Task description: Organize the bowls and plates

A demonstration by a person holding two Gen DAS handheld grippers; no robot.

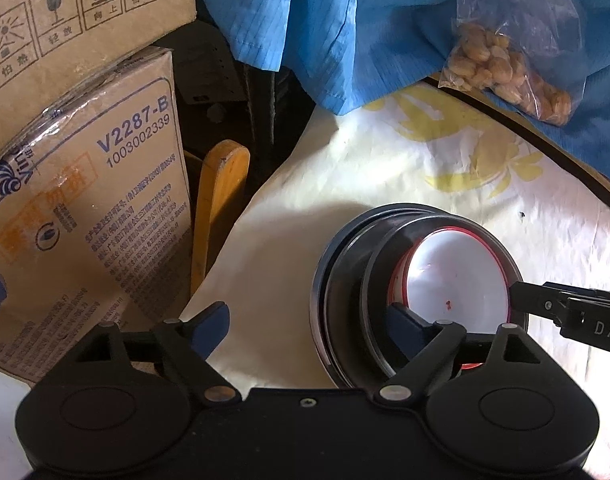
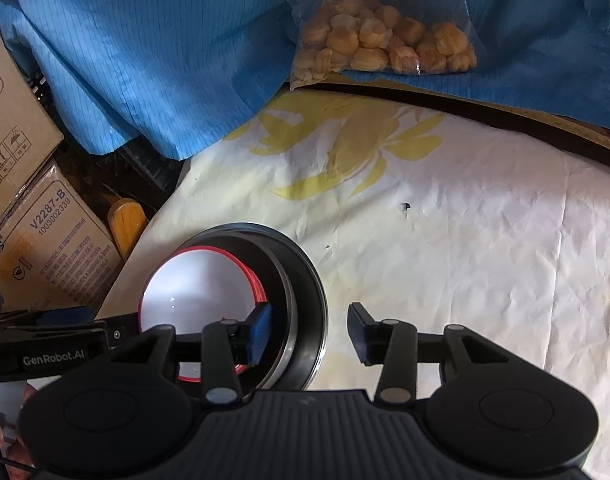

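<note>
A white bowl with a red rim (image 1: 457,280) sits nested inside a stack of black bowls (image 1: 345,280) on the flowered tablecloth (image 1: 425,160). My left gripper (image 1: 309,324) is open wide. One pad is inside the bowls and the other is outside on the cloth, so the stack's left wall stands between them untouched. In the right wrist view my right gripper (image 2: 311,334) is open and straddles the right wall of the black stack (image 2: 301,280). Its left pad is over the white bowl (image 2: 197,292). Neither gripper presses on the rim.
Cardboard boxes (image 1: 85,200) and a yellow wooden piece (image 1: 221,200) stand off the table's left edge. A blue garment (image 2: 145,60) hangs at the back. A clear bag of tan snacks (image 2: 385,40) lies on it. Wrinkled cloth (image 2: 485,240) stretches to the right.
</note>
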